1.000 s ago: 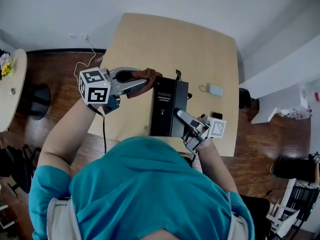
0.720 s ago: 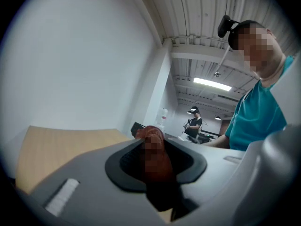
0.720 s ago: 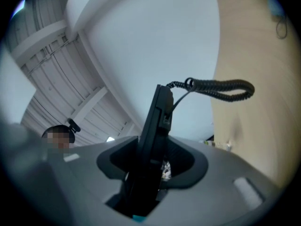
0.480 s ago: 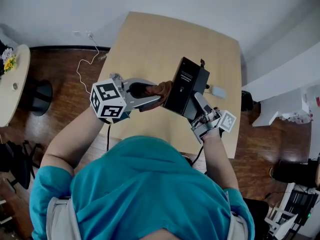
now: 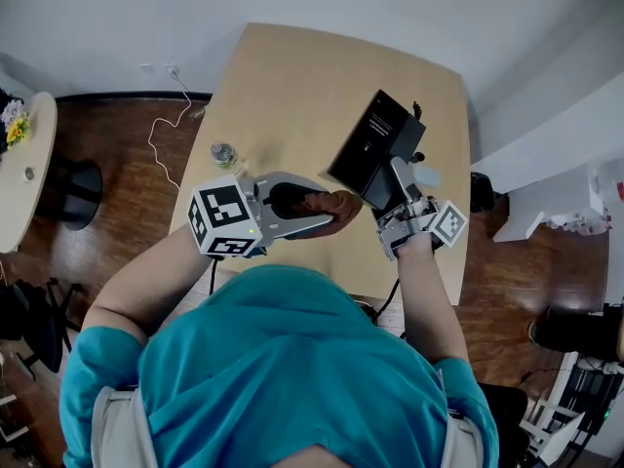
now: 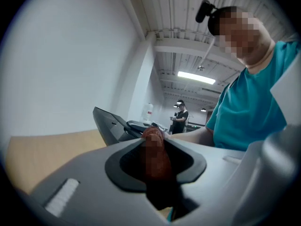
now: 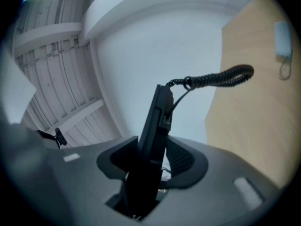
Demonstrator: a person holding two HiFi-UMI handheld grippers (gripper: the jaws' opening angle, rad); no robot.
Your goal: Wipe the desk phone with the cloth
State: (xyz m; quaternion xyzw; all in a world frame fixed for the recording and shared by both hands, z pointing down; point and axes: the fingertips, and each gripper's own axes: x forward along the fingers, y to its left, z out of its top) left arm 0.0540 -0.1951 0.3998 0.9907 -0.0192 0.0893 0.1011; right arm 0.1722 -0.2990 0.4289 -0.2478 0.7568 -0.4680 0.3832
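I've got the desk phone (image 5: 375,142) up off the table (image 5: 292,86), clamped in the right gripper (image 5: 400,178). Cloth (image 5: 314,203) in the left gripper (image 5: 331,214), just left of the phone (contact unclear). Bottle (image 5: 223,154) at the table's left edge.

Mounted above the person's head, one camera looks steeply down onto the desk (image 5: 292,86). The left claw (image 5: 336,208) camera sits close behind its jaws, facing roughly level toward the person. The right claw (image 5: 396,172) camera tilts up at wall and ceiling. All three catch the black desk phone (image 5: 375,142).
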